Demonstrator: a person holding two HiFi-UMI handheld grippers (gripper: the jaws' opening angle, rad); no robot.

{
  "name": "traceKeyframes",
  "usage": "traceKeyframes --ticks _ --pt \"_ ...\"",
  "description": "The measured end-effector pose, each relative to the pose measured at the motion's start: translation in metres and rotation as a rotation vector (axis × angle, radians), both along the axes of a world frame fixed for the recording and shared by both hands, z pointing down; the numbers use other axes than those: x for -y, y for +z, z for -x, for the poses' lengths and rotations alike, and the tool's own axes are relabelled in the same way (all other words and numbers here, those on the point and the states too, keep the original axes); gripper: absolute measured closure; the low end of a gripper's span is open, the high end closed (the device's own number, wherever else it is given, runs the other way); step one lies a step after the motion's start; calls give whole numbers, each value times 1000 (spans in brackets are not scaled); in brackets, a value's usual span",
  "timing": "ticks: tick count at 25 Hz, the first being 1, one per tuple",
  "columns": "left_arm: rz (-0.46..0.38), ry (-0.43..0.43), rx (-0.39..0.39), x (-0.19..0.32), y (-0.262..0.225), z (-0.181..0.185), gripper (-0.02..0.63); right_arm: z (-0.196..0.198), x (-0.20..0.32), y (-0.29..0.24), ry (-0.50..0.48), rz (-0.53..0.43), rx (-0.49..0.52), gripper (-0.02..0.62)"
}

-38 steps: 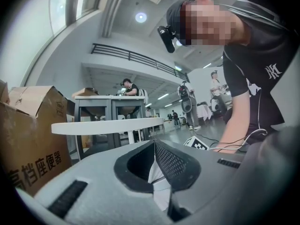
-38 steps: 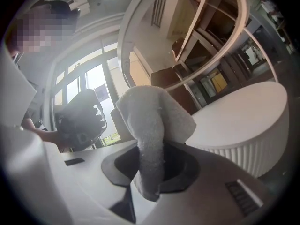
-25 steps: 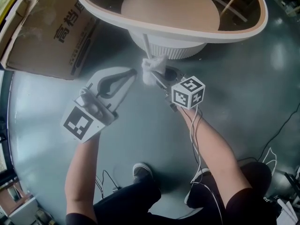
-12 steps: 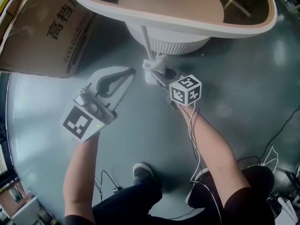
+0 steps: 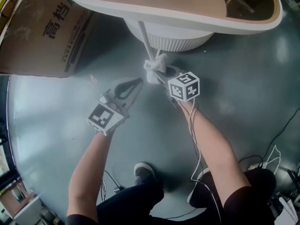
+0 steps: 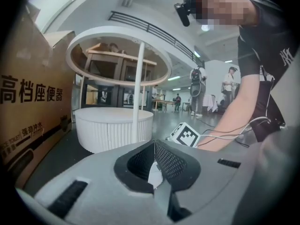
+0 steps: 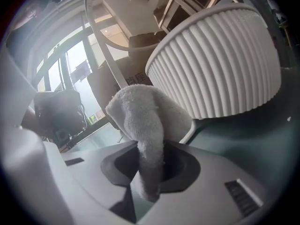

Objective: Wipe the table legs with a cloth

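Note:
A thin white table leg (image 5: 145,41) runs from the round table's rim (image 5: 93,6) down to the floor. A white cloth (image 5: 154,68) is bunched against the leg's lower end, and my right gripper (image 5: 160,75) is shut on it. In the right gripper view the cloth (image 7: 145,121) rises out of the shut jaws, with the leg (image 7: 105,50) just behind it. My left gripper (image 5: 137,82) hovers over the floor left of the cloth, shut with nothing in it. In the left gripper view the leg (image 6: 138,93) stands ahead of the gripper (image 6: 157,171).
The table's ribbed white round base (image 5: 168,39) stands right behind the leg. A large cardboard box (image 5: 42,32) lies at the left. Cables (image 5: 276,146) trail over the grey floor at the right. The person's shoes (image 5: 143,170) are below the arms.
My left gripper has moved right, closer to the leg and cloth, still shut. The right gripper has stayed at the leg with the cloth.

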State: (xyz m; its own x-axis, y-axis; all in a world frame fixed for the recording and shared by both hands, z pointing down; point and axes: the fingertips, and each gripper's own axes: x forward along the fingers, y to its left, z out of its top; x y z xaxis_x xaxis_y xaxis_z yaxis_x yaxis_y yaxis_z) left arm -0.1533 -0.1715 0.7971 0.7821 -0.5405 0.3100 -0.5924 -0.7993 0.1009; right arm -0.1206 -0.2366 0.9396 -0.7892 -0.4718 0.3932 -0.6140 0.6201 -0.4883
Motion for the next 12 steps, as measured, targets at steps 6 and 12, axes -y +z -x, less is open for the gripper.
traceKeyframes --ticks 6,12 --pt "14 -6 12 -1 29 -2 600 -1 0 9 12 27 -25 508" --pt "70 -37 36 -1 47 5 600 -3 -4 3 -3 31 -54 509"
